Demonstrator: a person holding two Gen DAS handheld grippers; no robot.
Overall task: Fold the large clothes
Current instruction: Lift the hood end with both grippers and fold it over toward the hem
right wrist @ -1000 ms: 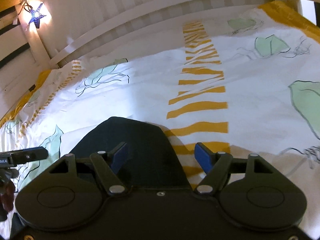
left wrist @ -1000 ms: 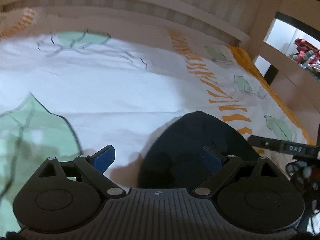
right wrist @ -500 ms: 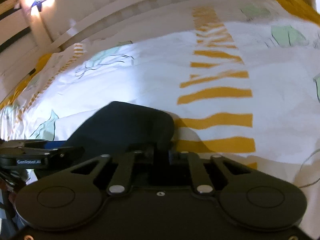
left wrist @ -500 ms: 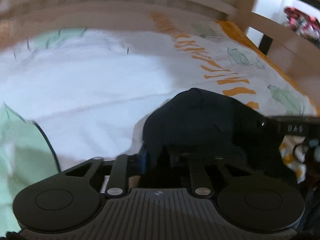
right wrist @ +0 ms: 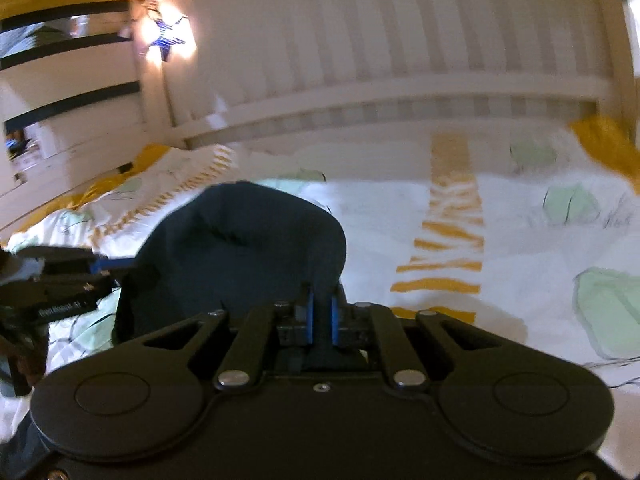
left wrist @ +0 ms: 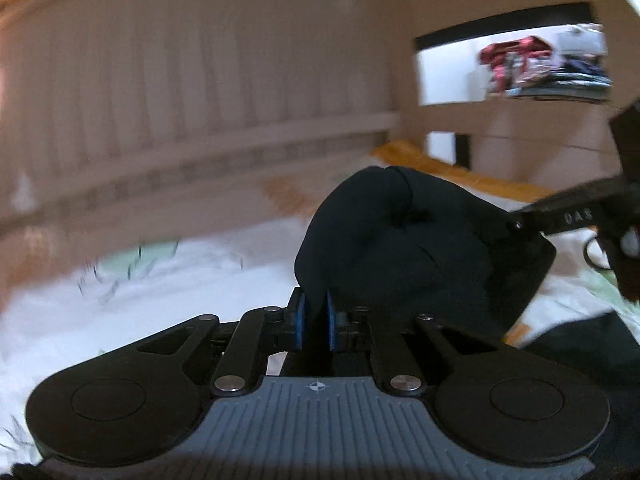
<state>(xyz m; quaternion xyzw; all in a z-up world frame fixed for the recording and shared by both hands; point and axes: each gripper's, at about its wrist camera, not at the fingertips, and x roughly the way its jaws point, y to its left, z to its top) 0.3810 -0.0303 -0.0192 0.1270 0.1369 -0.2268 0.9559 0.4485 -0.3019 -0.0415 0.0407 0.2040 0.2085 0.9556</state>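
Left tongs point(left wrist: 314, 322): blue pads point(left wrist: 299, 320) pinching an edge of the dark navy garment point(left wrist: 404, 252), cloth visibly caught between them, jaws closing down on it. The fabric bulges up and away from the pads toward 1 o'clock in the left wrist view, bunched and creased, lifted off the bed.

Right tongs point(right wrist: 321, 318): clenched on the same garment point(right wrist: 240, 248), a strip of cloth squeezed between the blue pads point(right wrist: 309, 316). From there the fabric rises toward 11 o'clock in the right wrist view as a rounded fold.

Each tool shows in the other's camera. Right tongs come in at 3 o'clock of the left wrist view, touching the garment's far edge. Left tongs sit at 9 o'clock of the right wrist view, at the garment's left edge. So the garment hangs between the two tools, gripped at two points.

Below it: bed sheet point(right wrist: 380, 216), white with green leaf prints and an orange striped band point(right wrist: 444, 264) at 2 o'clock from the right tongs. Slatted white bed rail point(right wrist: 360, 96) runs across the back at 12 o'clock. Star-shaped light point(right wrist: 166, 38) glows at 11 o'clock of the right wrist view. A pile of clothes point(left wrist: 536, 68) shows through the frame opening at 2 o'clock of the left wrist view. Both views motion-blurred; fine detail on the sheet is hard to read.
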